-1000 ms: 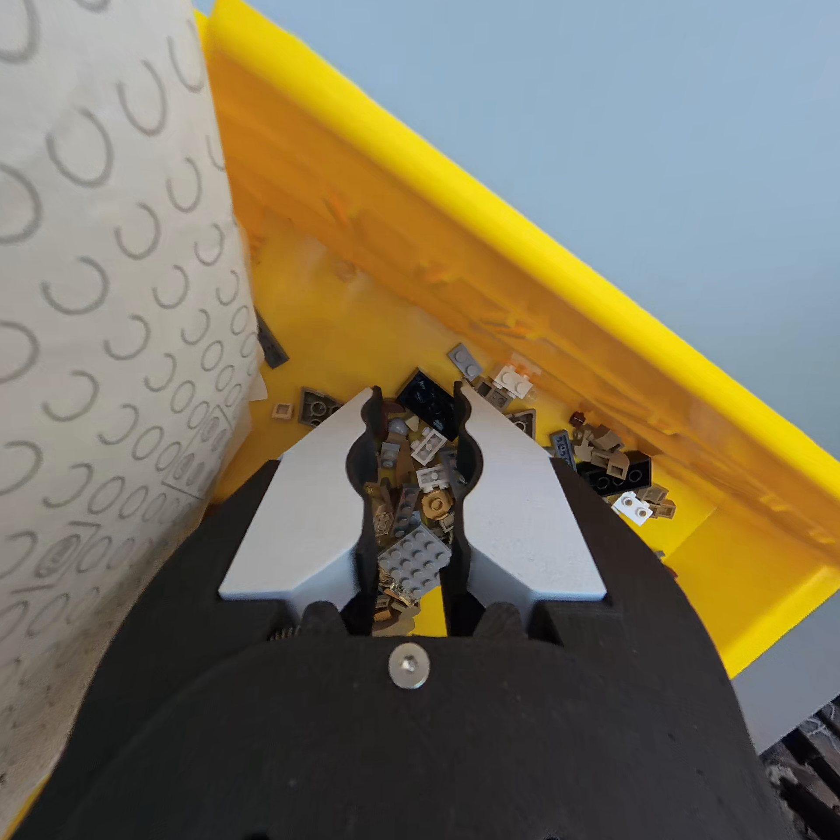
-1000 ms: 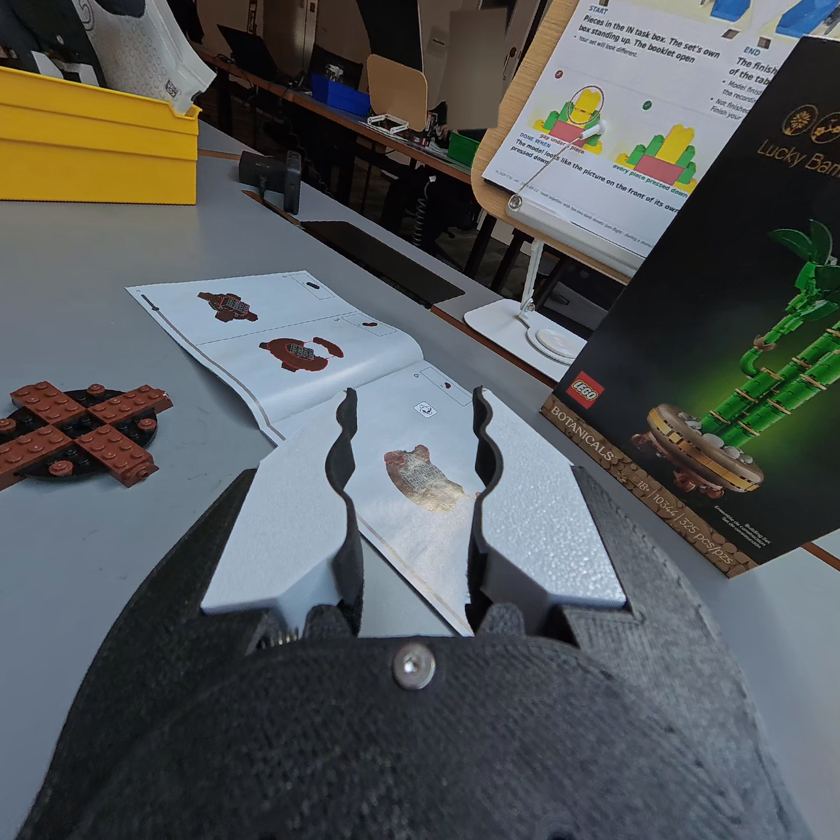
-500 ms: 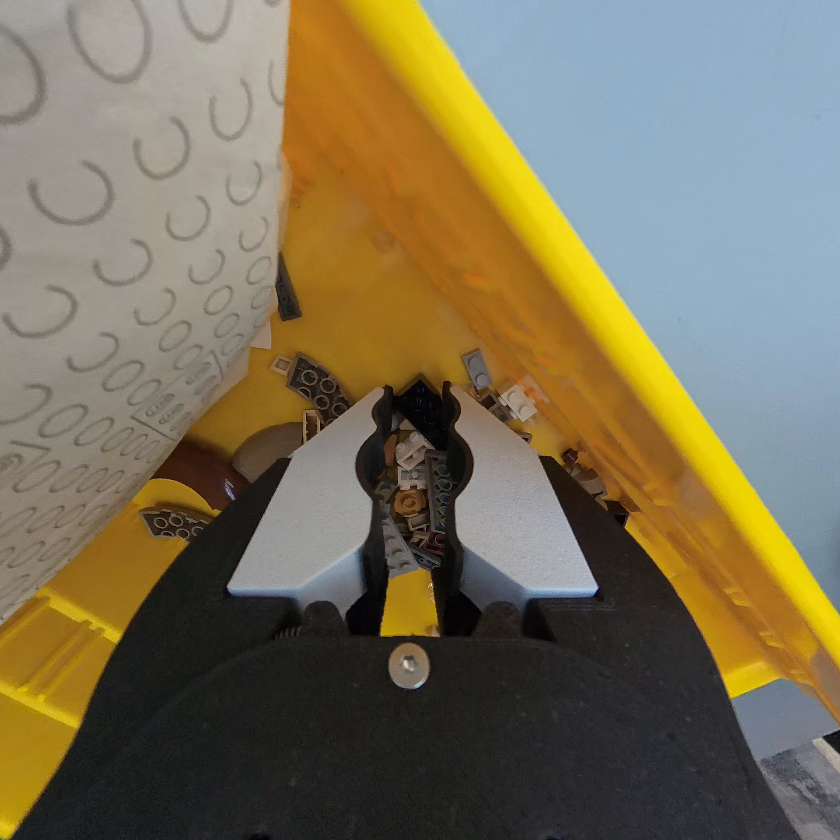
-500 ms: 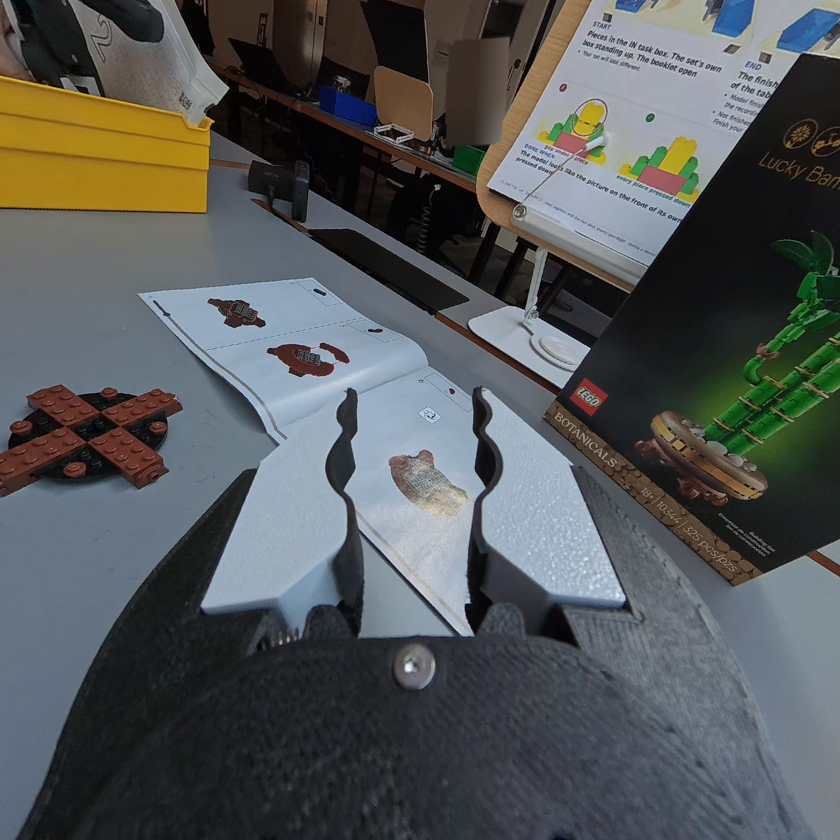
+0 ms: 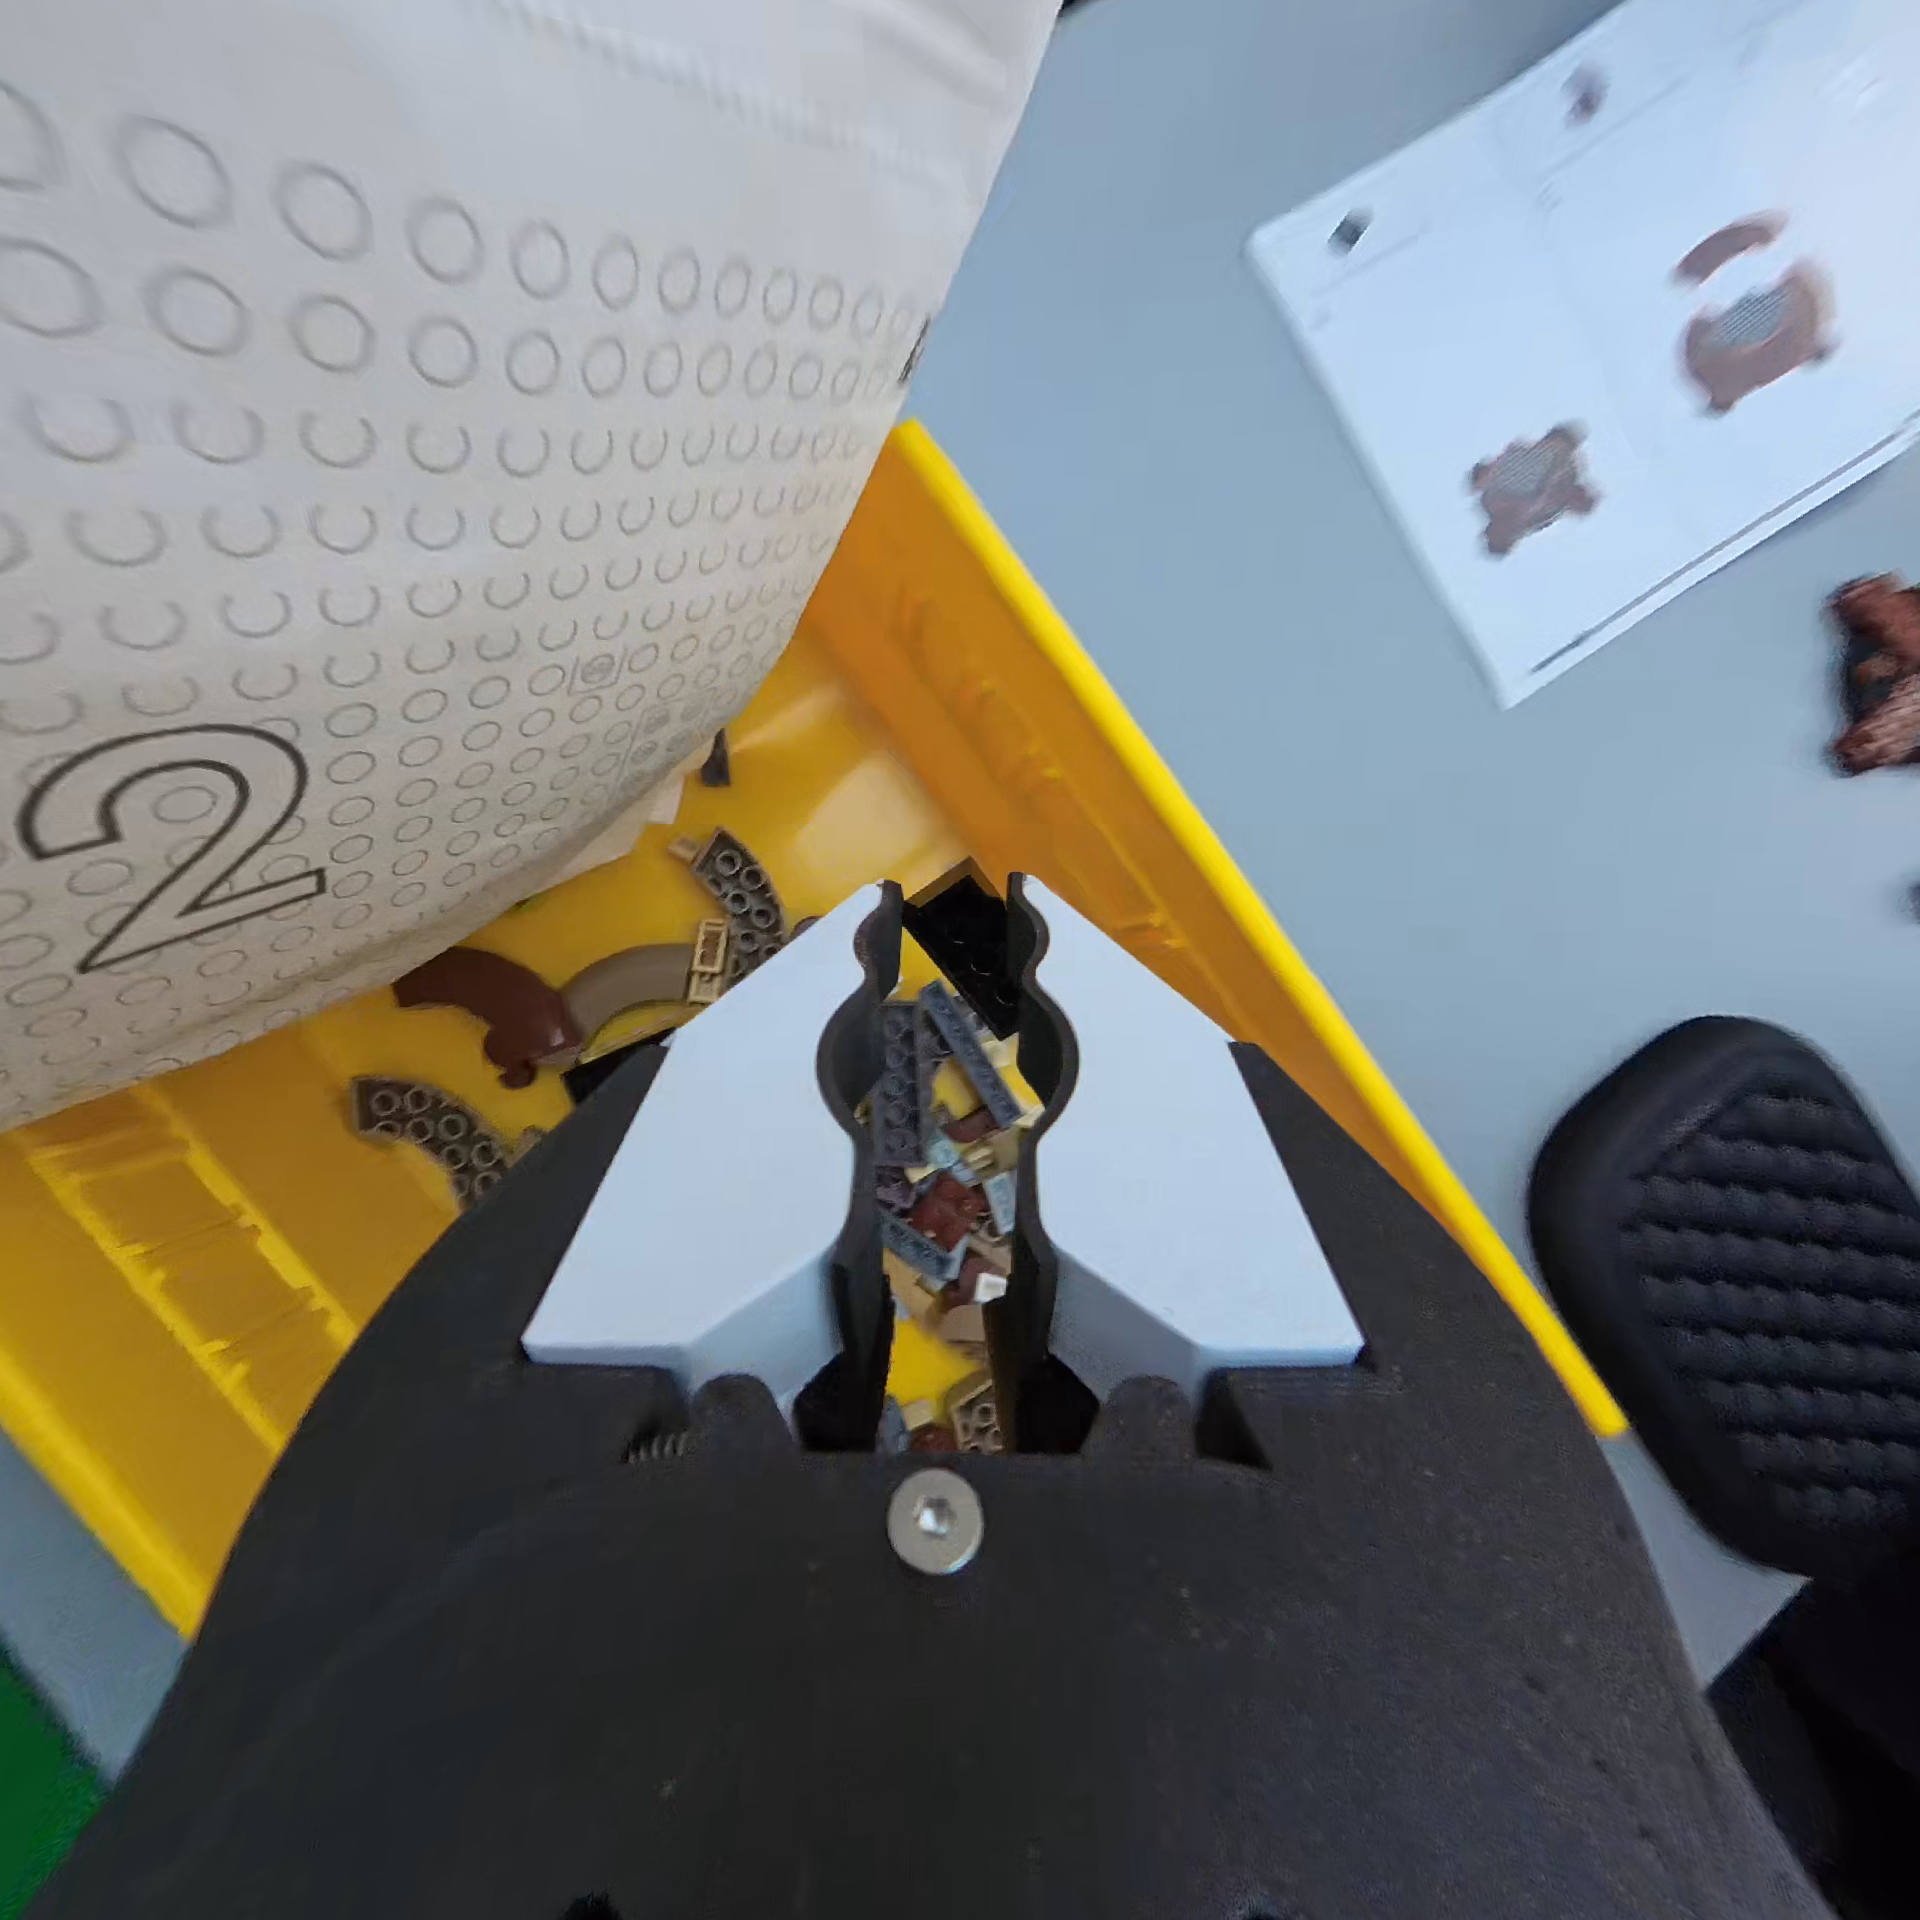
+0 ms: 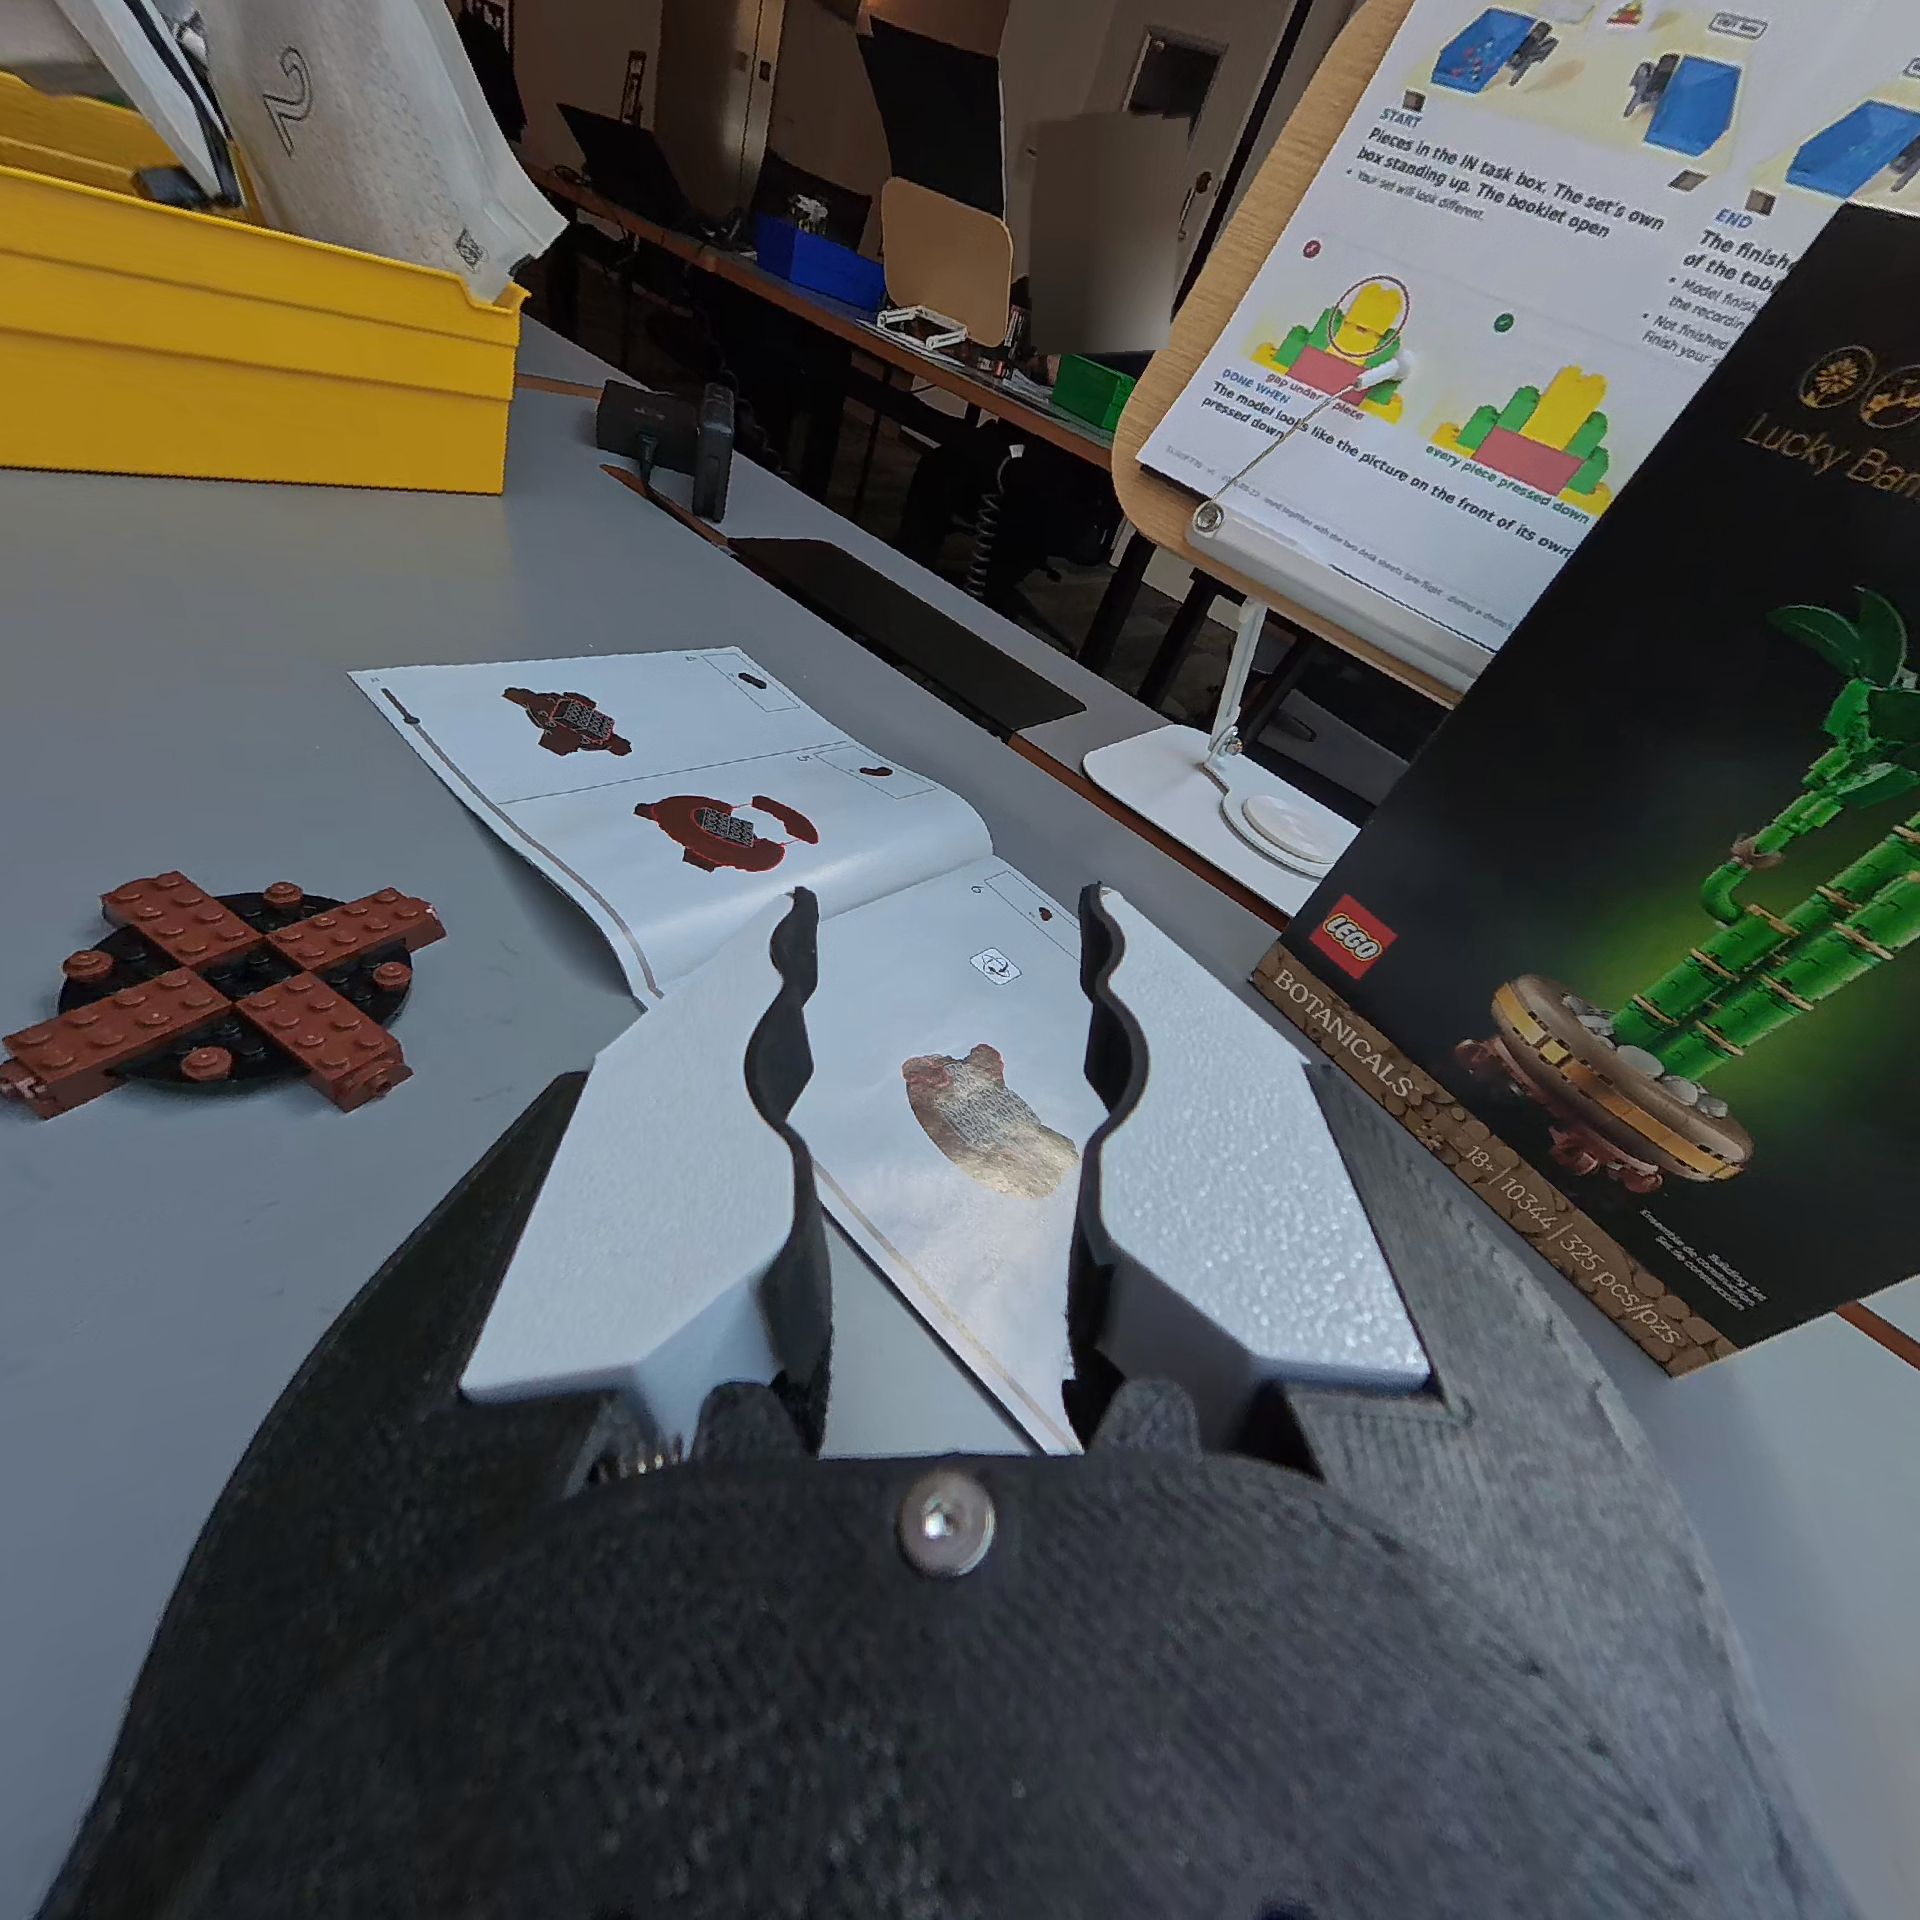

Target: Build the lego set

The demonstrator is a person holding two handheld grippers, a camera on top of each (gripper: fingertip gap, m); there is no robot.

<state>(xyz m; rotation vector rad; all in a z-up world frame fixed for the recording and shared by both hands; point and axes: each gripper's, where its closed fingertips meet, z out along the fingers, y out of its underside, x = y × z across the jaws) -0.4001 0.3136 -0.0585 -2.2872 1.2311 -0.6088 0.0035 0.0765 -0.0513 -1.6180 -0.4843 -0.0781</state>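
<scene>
My left gripper (image 5: pixel 953 894) is inside the yellow bin (image 5: pixel 1091 748), shut on a black plate (image 5: pixel 966 951) pinched at its fingertips. Below it lies a pile of small loose bricks (image 5: pixel 940 1195). A white numbered parts bag (image 5: pixel 416 416) leans over the bin's left side. My right gripper (image 6: pixel 940 904) is open and empty, hovering over the open instruction booklet (image 6: pixel 727 790). The partial build (image 6: pixel 223 987), a black round plate with a brown cross on it, sits on the table left of the booklet.
The set's box (image 6: pixel 1662 883) stands at the right. A clipboard on a white stand (image 6: pixel 1455 312) is behind it. Curved brown (image 5: pixel 488 997) and grey (image 5: pixel 743 904) pieces lie in the bin. The right gripper's body (image 5: pixel 1745 1278) shows beside the bin. Spacing between my two grippers at the tips: around 50 cm.
My left gripper's jaws narrowed onto the black plate and the view swung, now showing the table and booklet beyond the bin. My right gripper barely shifted.
</scene>
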